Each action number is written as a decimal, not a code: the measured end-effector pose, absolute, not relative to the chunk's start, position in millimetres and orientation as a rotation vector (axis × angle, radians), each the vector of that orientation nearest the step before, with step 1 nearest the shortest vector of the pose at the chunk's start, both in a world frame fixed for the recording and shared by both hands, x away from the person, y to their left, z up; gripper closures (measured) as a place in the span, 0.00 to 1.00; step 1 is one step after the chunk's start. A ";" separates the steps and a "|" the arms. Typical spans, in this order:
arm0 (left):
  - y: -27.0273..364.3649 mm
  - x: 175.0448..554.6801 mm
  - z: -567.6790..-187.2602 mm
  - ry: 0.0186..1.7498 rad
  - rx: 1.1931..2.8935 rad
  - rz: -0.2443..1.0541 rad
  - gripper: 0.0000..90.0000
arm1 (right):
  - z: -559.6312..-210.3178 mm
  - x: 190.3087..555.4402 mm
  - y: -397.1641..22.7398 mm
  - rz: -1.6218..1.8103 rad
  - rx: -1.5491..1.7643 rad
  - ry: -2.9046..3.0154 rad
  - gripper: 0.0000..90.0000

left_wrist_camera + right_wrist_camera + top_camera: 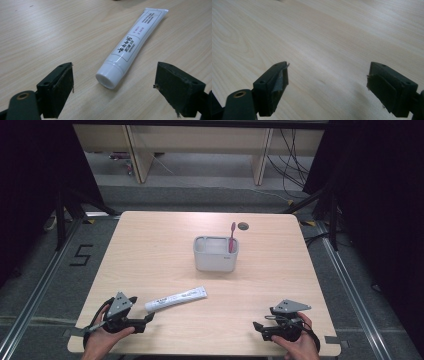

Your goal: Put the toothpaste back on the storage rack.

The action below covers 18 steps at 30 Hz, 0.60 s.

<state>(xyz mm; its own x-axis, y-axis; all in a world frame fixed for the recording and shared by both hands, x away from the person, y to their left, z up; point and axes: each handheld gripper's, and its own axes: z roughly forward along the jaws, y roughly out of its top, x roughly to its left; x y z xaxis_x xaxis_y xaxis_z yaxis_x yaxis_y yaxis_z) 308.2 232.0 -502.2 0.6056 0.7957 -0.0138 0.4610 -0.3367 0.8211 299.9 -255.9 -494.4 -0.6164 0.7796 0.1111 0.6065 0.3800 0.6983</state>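
A white toothpaste tube (176, 299) with black print lies flat on the wooden table (150, 250), cap end toward the front left. In the left gripper view the tube (130, 47) lies just ahead of the jaws, its round cap nearest them. My left gripper (149, 318) is open at the front left, its tips just short of the cap. My right gripper (257, 326) is open at the front right over bare wood, holding nothing. A pale grey holder (215, 254) stands mid-table with a pink toothbrush (231, 237) upright in its right side.
A small dark round cable port (243, 225) sits in the tabletop behind the holder. Dark floor surrounds the table, with cables (292, 165) and wooden furniture legs at the back. The person's hands rest at the table's front edge.
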 end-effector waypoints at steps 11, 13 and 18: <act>217.8 313.7 -494.4 0.920 2.083 0.496 0.17 | -493.9 298.8 -257.7 1.058 1.223 2.409 0.20; 212.8 316.2 -493.9 0.892 2.108 0.487 0.17 | -493.9 298.9 -257.3 1.060 1.222 2.412 0.20; 203.1 321.7 -491.0 0.857 2.182 0.498 0.17 | -494.2 299.3 -258.2 1.061 1.188 2.400 0.20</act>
